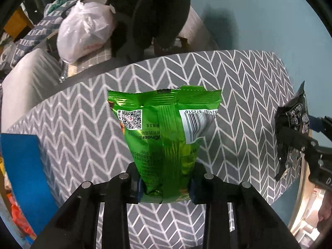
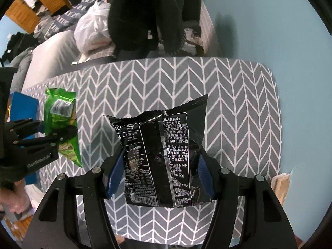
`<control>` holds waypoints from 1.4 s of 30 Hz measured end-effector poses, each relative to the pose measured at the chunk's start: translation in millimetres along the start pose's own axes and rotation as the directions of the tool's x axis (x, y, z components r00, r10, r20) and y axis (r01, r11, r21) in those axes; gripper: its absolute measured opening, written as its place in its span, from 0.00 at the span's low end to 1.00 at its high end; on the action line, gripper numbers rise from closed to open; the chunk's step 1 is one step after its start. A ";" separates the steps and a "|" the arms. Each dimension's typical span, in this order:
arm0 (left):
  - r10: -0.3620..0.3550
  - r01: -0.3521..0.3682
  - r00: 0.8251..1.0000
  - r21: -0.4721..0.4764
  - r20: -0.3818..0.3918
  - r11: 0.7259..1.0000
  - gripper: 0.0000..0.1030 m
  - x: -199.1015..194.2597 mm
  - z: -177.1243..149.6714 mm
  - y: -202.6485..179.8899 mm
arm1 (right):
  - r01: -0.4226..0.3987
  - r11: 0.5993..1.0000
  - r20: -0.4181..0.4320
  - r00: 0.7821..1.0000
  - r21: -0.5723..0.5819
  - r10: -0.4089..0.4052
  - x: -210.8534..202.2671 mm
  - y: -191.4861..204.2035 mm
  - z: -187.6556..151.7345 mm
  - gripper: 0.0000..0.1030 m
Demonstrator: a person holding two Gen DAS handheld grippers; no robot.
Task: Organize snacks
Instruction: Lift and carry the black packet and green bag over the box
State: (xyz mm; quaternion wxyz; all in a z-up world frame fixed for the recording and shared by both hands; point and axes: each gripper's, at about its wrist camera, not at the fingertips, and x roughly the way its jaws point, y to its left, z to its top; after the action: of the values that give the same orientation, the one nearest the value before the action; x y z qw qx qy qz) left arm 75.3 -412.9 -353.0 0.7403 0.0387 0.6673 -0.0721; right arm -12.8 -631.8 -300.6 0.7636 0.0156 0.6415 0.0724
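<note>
My left gripper (image 1: 165,183) is shut on a green snack bag (image 1: 164,134), held upright above the grey chevron table (image 1: 249,87), its back with barcode and QR code facing the camera. My right gripper (image 2: 160,166) is shut on a black snack bag (image 2: 164,155), also held above the table (image 2: 238,103). In the left wrist view the black bag (image 1: 290,128) and right gripper (image 1: 298,143) show at the right edge. In the right wrist view the green bag (image 2: 62,124) and left gripper (image 2: 51,136) show at the left.
A blue box (image 1: 22,172) stands at the table's left edge, also in the right wrist view (image 2: 22,108). Behind the table are a white plastic bag (image 1: 85,31), dark hanging clothes (image 2: 149,14) and a bed with bedding. A blue wall (image 2: 280,31) lies to the right.
</note>
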 end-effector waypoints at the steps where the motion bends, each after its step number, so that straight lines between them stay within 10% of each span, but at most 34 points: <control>1: 0.004 -0.004 1.000 0.001 0.006 1.000 0.32 -4.5 -2.0 2.1 | -0.002 1.000 0.003 1.000 -0.007 0.002 -3.7 3.1 0.7 0.62; 42: 0.048 -0.005 0.988 -0.279 0.148 0.960 0.32 -117.3 -104.5 166.0 | -0.123 0.930 0.037 0.989 -0.347 0.144 -51.0 228.5 34.4 0.62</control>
State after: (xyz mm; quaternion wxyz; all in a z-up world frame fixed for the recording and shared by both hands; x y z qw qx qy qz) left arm -12.7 -226.6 -254.0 0.7884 -0.0622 0.6113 0.0294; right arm -8.3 -410.0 -218.0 0.7673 -0.0721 0.5926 0.2344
